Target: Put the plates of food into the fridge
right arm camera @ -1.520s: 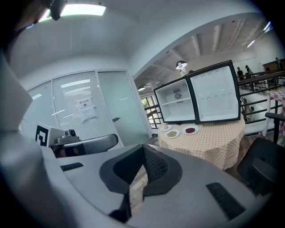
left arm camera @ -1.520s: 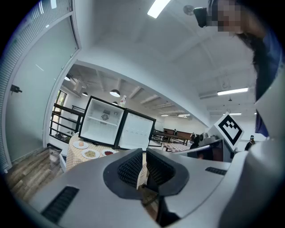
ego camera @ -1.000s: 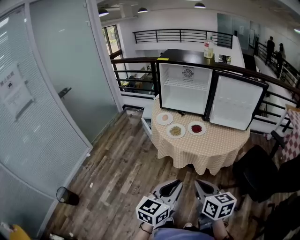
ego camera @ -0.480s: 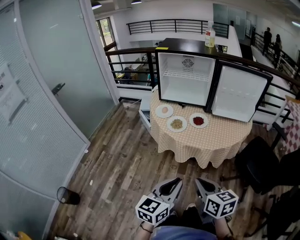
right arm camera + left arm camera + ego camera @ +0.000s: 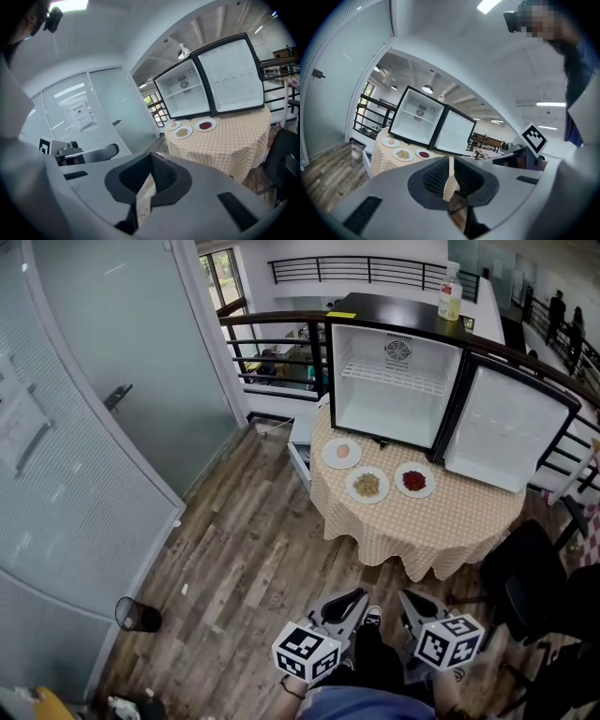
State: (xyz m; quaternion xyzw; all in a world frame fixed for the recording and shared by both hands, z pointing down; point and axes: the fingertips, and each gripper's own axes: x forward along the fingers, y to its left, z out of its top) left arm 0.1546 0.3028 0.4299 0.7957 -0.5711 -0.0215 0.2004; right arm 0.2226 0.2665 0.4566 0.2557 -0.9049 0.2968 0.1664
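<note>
Three white plates sit on a round table (image 5: 469, 521) with a checked cloth: one with an egg (image 5: 341, 453), one with yellowish food (image 5: 367, 485), one with red food (image 5: 414, 480). Behind them a small fridge (image 5: 394, 390) stands with its door (image 5: 511, 432) swung open to the right; its inside is bare. My left gripper (image 5: 349, 604) and right gripper (image 5: 419, 604) hang low near my body, well short of the table, both shut and holding nothing. In the left gripper view the plates (image 5: 404, 153) show small and far; the same goes for the plates (image 5: 183, 132) in the right gripper view.
A curved glass wall with a door (image 5: 112, 409) runs along the left. A black railing (image 5: 272, 343) stands behind the fridge, with a bottle (image 5: 450, 292) on top of it. Dark chairs (image 5: 525, 577) stand right of the table. A small black bin (image 5: 139, 615) sits on the wood floor.
The table and fridge have grown larger and sit lower in the head view as I come closer. Both grippers stay shut in the same place near my body.
</note>
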